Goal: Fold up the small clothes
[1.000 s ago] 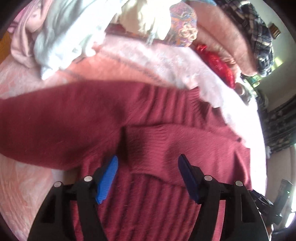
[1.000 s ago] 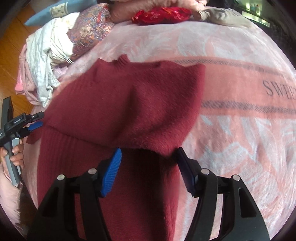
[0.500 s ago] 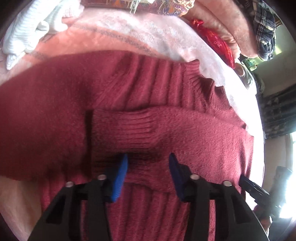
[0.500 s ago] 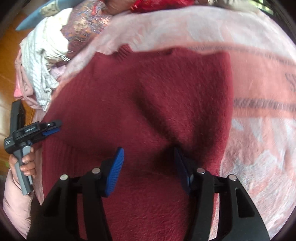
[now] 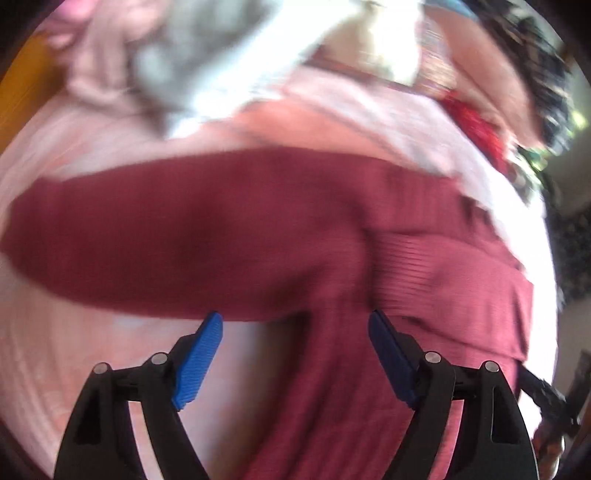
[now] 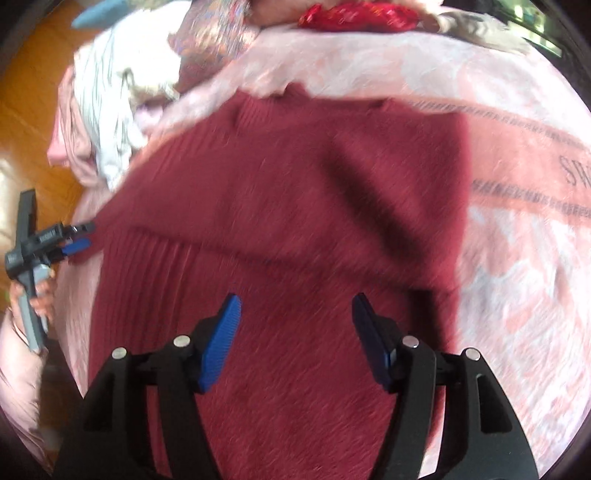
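A dark red knit sweater (image 5: 229,236) lies spread on a pink blanket (image 5: 74,354); one sleeve is folded across its body (image 5: 443,273). My left gripper (image 5: 295,332) is open and empty, just above the sweater's near edge where the unfolded sleeve meets the body. In the right wrist view the sweater (image 6: 295,206) fills the middle, its right side folded over. My right gripper (image 6: 295,317) is open and empty above the sweater's lower body. The left gripper (image 6: 79,236) also shows at the sweater's left edge, held in a hand. Both views are blurred by motion.
A heap of pale clothes (image 6: 110,96) and a patterned cloth (image 6: 218,40) lie at the bed's far left. A shiny red item (image 6: 354,14) lies at the far edge. Orange wooden floor (image 6: 29,110) shows to the left. The blanket (image 6: 517,258) extends to the right.
Both grippers have opened wider and pulled back from the sweater. The left view has swung left, so the unfolded sleeve now stretches across it.
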